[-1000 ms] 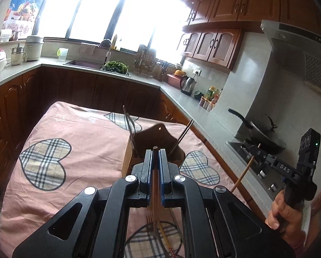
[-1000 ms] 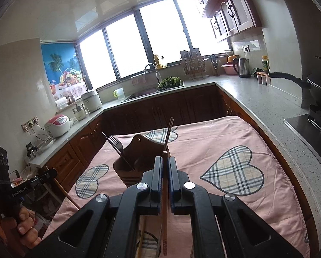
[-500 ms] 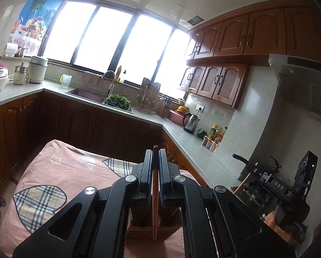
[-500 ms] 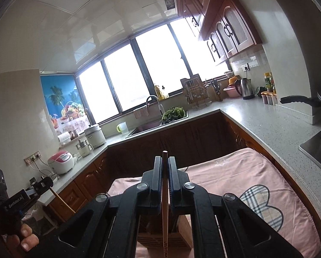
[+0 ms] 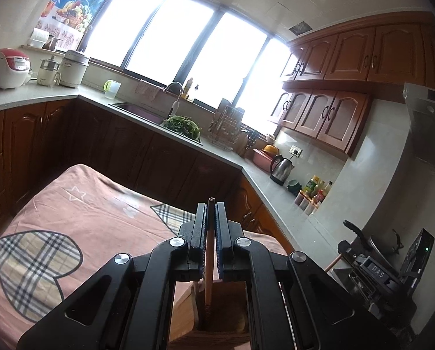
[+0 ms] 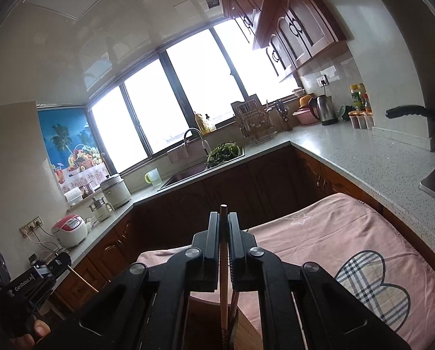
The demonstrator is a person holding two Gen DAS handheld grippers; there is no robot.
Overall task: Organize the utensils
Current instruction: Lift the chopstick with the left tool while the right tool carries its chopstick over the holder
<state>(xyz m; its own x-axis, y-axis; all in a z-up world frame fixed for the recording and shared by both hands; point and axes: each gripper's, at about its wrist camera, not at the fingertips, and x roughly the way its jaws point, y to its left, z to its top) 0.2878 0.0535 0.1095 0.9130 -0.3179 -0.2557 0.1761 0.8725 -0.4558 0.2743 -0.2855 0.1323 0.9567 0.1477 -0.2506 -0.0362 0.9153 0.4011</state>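
My left gripper [image 5: 211, 207] is shut on a wooden chopstick [image 5: 208, 265] that hangs upright, its lower end down inside the wooden utensil holder [image 5: 217, 332] below the jaws. My right gripper [image 6: 223, 218] is shut on a second chopstick [image 6: 223, 285], also upright, with its lower end in the holder [image 6: 246, 329]. Each gripper shows in the other's view, the right one at the right edge of the left wrist view [image 5: 377, 271] and the left one at the left edge of the right wrist view [image 6: 28, 283].
The holder stands on a table under a pink cloth with plaid hearts [image 5: 71, 233]. Counters run round the room with a sink [image 5: 147, 110], a kettle [image 5: 281, 166], a rice cooker [image 5: 9, 67] and a pan on the stove [image 5: 371, 242].
Both grippers have lowered and tilted slightly down over the holder. The chopstick ends now reach into it and more of the tablecloth shows than half a second ago.
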